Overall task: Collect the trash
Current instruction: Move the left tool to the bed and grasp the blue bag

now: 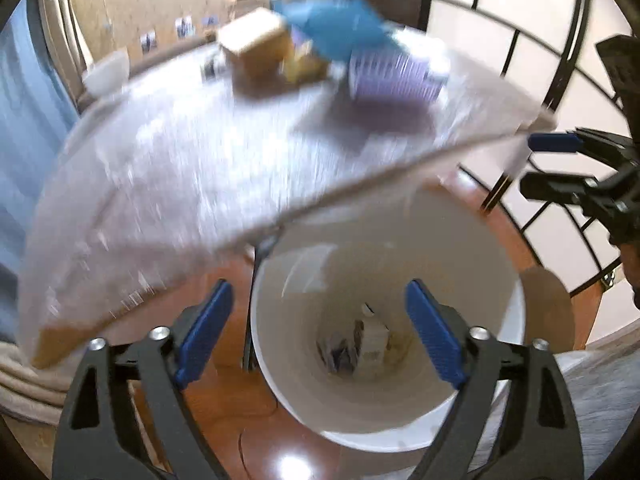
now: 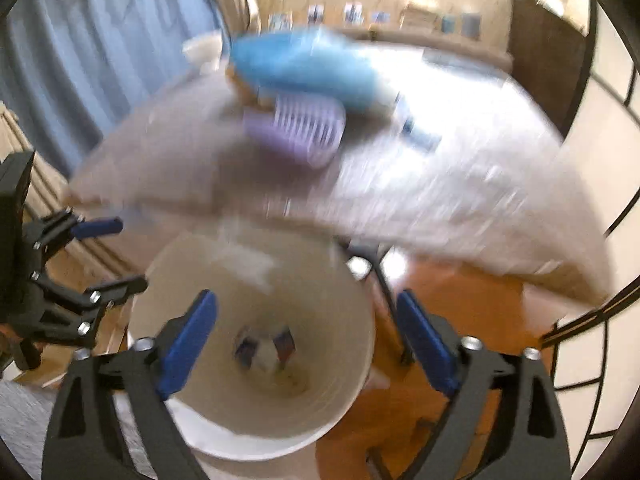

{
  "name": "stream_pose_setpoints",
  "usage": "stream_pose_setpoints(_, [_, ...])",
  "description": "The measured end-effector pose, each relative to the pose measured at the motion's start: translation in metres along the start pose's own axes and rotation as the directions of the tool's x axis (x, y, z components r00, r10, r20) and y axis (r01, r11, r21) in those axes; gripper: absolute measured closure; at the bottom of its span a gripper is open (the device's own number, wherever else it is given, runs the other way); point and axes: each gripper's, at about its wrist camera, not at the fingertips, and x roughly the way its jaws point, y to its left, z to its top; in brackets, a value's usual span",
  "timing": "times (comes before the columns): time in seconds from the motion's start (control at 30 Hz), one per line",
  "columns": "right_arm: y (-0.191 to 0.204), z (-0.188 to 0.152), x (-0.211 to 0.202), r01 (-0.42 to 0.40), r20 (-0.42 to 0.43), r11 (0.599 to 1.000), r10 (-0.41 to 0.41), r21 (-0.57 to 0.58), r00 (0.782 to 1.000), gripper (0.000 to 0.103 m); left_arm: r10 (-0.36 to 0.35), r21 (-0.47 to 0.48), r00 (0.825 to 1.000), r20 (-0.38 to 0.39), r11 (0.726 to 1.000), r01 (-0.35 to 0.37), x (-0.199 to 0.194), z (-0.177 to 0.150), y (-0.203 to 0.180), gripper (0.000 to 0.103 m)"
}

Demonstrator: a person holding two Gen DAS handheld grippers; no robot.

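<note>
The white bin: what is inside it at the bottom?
The white bin holds a few crumpled scraps at its bottom, some with blue and red print. Blur hides what they are, and anything beneath them is covered.

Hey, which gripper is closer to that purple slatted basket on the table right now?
Hard to call; about equal. The left gripper and right gripper both hang open over the white bin, short of the table's near edge, with the purple basket farther back.
</note>
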Motion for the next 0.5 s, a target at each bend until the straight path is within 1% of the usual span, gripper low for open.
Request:
stream_pose_setpoints(0.1, [-0.007, 0.027, -0.007, 0.086, 0.06, 0.996, -0.083, -0.039, 0.995, 0.007, 0.0, 0.015, 0.998, 0.058, 1.0, -0.001, -0.014, 0.017, -0.002, 0.007])
stream_pose_setpoints(0.13, [-0.012, 0.036, -0.006, 0.086, 0.075, 0.996, -0.083, -0.037, 0.994, 0.007, -0.011, 0.013, 0.998, 0.067, 1.0, 0.01, -0.015, 0.023, -0.002, 0.006])
stream_pose_setpoints(0.27, [-0.022, 0.064, -0.002, 0.015, 0.099, 0.999, -0.018, 0.029, 0.995, 0.007, -0.025, -0.006, 0.995, 0.097, 1.0, 0.025, -0.012, 0.049, -0.006, 0.006])
stream_pose_setpoints(0.33, [-0.026, 0.076, 0.007, -0.024, 0.094, 0.998, 0.018, 0.056, 0.995, 0.007, -0.002, 0.016, 0.994, 0.11, 1.0, 0.0, -0.006, 0.06, -0.009, 0.006])
stream_pose_setpoints(0.37, [-0.022, 0.079, 0.012, -0.038, 0.088, 0.998, 0.033, 0.053, 0.996, 0.007, 0.021, 0.034, 0.992, 0.123, 0.999, -0.025, -0.004, 0.067, -0.01, 0.006])
stream_pose_setpoints(0.43, [-0.014, 0.079, 0.021, -0.053, 0.07, 0.998, 0.051, 0.025, 0.996, 0.007, 0.028, 0.039, 0.991, 0.127, 0.999, -0.033, 0.003, 0.08, -0.004, 0.006])
stream_pose_setpoints(0.5, [-0.008, 0.075, 0.03, -0.052, 0.05, 0.999, 0.052, -0.011, 0.997, 0.007, 0.038, 0.029, 0.99, 0.132, 0.999, -0.042, 0.003, 0.094, 0.009, 0.006])
